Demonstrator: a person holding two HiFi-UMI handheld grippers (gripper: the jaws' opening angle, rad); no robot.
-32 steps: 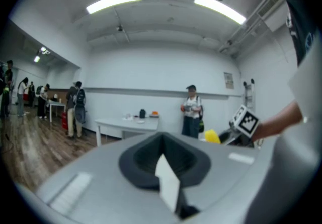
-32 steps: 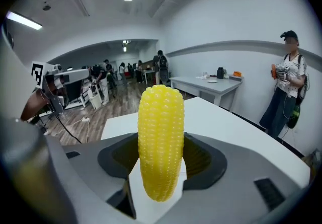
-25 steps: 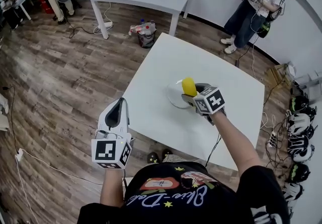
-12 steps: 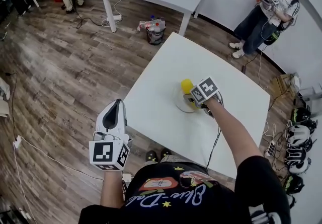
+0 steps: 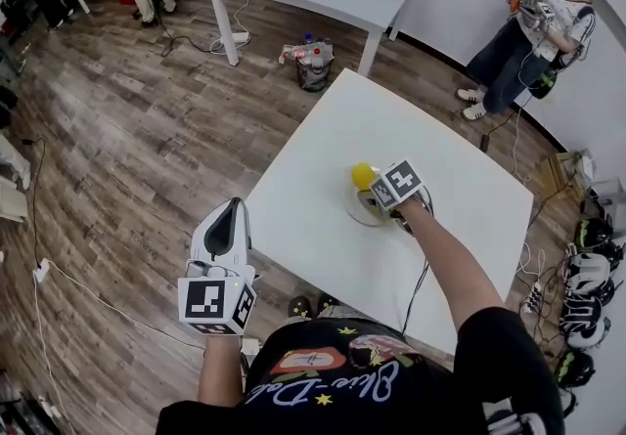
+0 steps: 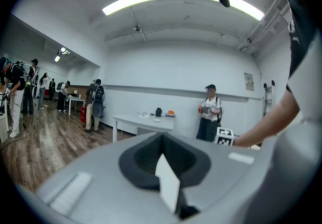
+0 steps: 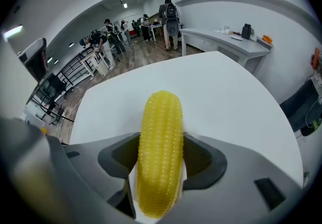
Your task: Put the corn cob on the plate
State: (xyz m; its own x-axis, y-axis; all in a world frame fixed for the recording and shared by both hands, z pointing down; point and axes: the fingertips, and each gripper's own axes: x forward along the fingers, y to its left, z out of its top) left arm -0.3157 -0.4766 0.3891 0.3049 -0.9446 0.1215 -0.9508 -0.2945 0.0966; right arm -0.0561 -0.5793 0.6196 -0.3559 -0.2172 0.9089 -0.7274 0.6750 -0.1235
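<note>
Table (image 5: pixel 323 145), white, on plank floor (image 5: pixel 127 130); corn cob (image 7: pixel 160 137) in right claw (image 5: pixel 377 193).

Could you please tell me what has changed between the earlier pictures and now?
The right gripper, shut on the yellow corn cob, has reached further out and lower toward the round white plate on the white table; the cob has not been let go. The left gripper stays shut and empty beside the table's near-left edge. The plate appears unmoved.

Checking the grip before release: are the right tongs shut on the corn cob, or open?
Shut on it. In the right gripper view, the right tongs pinch the corn cob between both jaws.
</note>
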